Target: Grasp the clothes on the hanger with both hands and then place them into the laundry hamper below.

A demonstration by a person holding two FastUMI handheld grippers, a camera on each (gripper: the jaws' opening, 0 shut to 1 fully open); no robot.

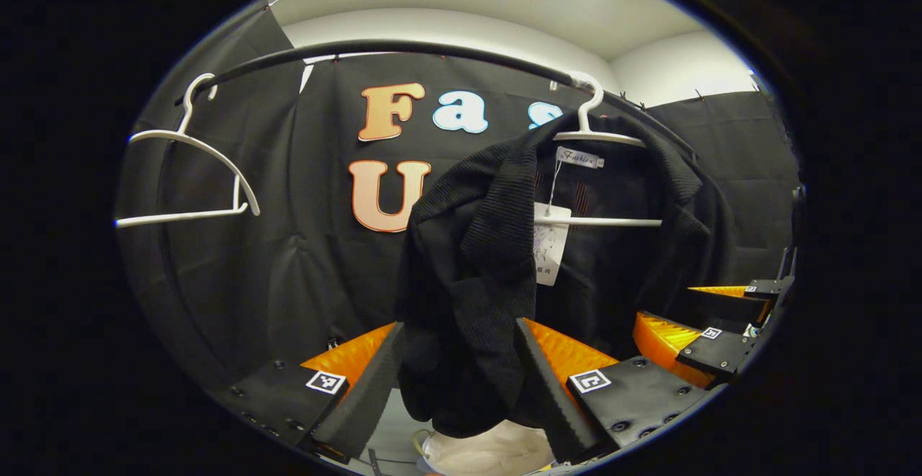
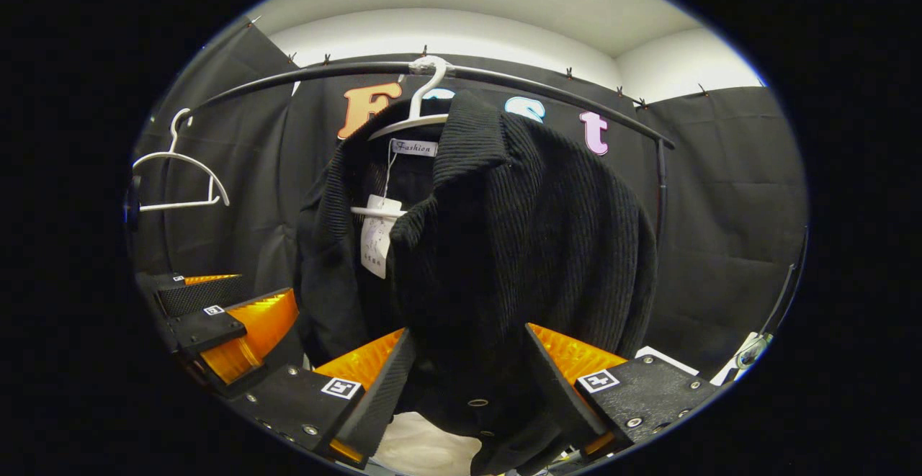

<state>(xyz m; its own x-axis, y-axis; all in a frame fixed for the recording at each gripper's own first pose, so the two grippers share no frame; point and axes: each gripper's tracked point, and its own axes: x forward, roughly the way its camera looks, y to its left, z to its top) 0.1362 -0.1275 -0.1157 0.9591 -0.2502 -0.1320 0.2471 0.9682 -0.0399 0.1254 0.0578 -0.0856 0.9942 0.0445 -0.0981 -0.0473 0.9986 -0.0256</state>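
A black ribbed knit jacket (image 1: 497,260) hangs on a white hanger (image 1: 598,134) from a black rail (image 1: 403,47). Its paper tag (image 1: 551,245) dangles inside the collar. In the left gripper view, my left gripper (image 1: 454,382) stands open, with the jacket's front panel hanging between its orange fingers (image 1: 353,357). In the right gripper view, my right gripper (image 2: 468,382) is also open, and the other front panel of the jacket (image 2: 518,245) drops between its fingers (image 2: 576,353). Each gripper appears in the other's view, off to the side: the right gripper (image 1: 709,339) and the left gripper (image 2: 223,321).
An empty white hanger (image 1: 194,173) (image 2: 180,181) hangs farther left on the same rail (image 2: 324,73). Something white (image 1: 490,451) (image 2: 425,447) lies below the jacket's hem; I cannot tell what it is. Black cloth walls close in the back and both sides.
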